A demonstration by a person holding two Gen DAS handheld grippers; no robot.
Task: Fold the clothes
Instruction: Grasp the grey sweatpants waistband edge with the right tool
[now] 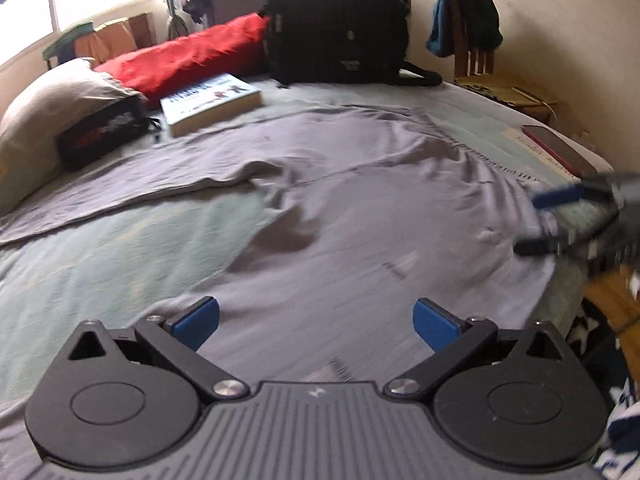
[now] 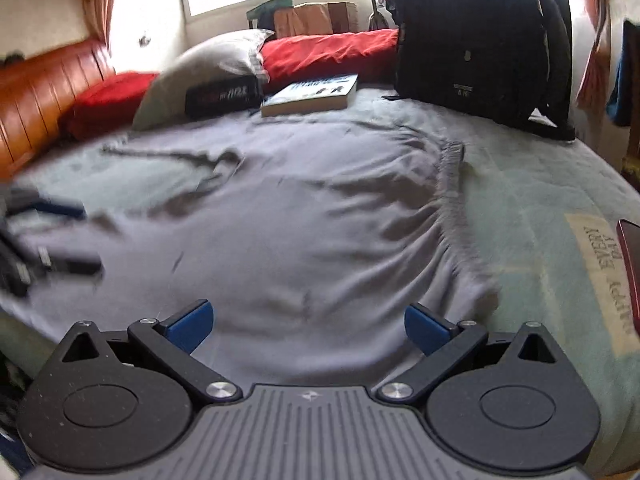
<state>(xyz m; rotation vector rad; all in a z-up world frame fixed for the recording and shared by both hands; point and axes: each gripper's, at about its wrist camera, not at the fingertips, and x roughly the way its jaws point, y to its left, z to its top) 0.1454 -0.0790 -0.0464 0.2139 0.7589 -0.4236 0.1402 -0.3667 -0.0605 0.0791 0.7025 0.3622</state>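
A grey garment lies spread and wrinkled across the pale green bed, one sleeve stretching out to the left. My left gripper hangs open above the near part of the cloth, nothing between its blue pads. In the right wrist view the same grey garment fills the middle, its ribbed hem on the right. My right gripper is open over the garment's near edge. Each gripper shows blurred in the other's view: the right gripper at the right edge, the left gripper at the left edge.
A book, a black pouch, a grey pillow, a red cushion and a black backpack sit along the far side of the bed. A red phone lies at the right edge. A wooden headboard stands left.
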